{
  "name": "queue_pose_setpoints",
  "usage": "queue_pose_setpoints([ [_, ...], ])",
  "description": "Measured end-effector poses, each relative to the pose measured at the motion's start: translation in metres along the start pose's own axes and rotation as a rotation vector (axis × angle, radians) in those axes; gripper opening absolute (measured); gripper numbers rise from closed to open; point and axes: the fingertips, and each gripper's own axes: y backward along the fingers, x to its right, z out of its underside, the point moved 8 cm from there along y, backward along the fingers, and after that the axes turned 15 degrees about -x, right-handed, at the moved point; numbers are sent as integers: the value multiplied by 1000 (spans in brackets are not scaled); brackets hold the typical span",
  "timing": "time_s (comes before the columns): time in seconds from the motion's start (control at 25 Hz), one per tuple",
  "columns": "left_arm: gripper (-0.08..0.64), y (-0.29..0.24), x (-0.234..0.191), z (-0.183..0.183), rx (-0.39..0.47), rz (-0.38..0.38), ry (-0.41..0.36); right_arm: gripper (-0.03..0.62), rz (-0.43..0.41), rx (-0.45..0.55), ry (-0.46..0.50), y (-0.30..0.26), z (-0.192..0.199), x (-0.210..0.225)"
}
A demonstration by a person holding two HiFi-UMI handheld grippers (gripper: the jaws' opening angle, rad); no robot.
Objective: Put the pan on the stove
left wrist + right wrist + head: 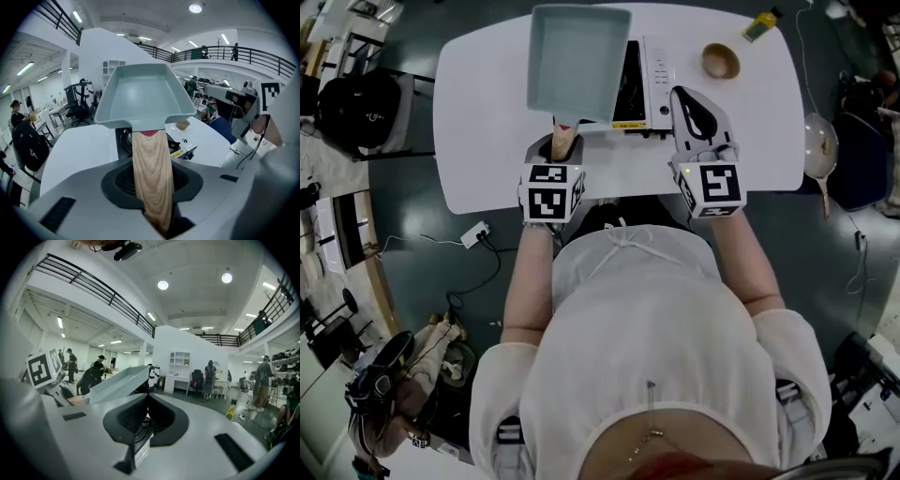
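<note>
Jaws of our left gripper (153, 190) clamp the wooden handle (151, 164) of the square pale-teal pan (578, 58), which hangs slightly tilted over the portable stove (657, 79) on the white table (483, 117) and seems not yet seated. Our right gripper (688, 103) is pinched together and empty, just beside the stove's control panel. We should level the pan, centre it over the burner, lower it gently until it rests flat, and only then loosen our grip.
</note>
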Motion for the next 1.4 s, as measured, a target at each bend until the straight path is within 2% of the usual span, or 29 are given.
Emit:
queue_pose_setpoints([
  [0.12,123,-14,9,-4,-31,-2,42,7,-33,-16,23,-9,4,11],
  [0.56,123,-55,19,-10,-148,-24,156,6,-112,-38,9,-36,16,43],
  [1.0,123,-77,16,-9,-250,2,250,6,-145,-72,-13,-58,25,52],
  [1.08,123,-79,16,-7,-268,2,257,8,-147,-74,-14,-59,25,52],
  [1.28,128,-85,16,-8,-317,-39,210,8,-140,-92,-13,-64,28,54],
  [1.4,143,-90,19,-12,-327,3,250,8,-132,-99,-21,-64,30,53],
])
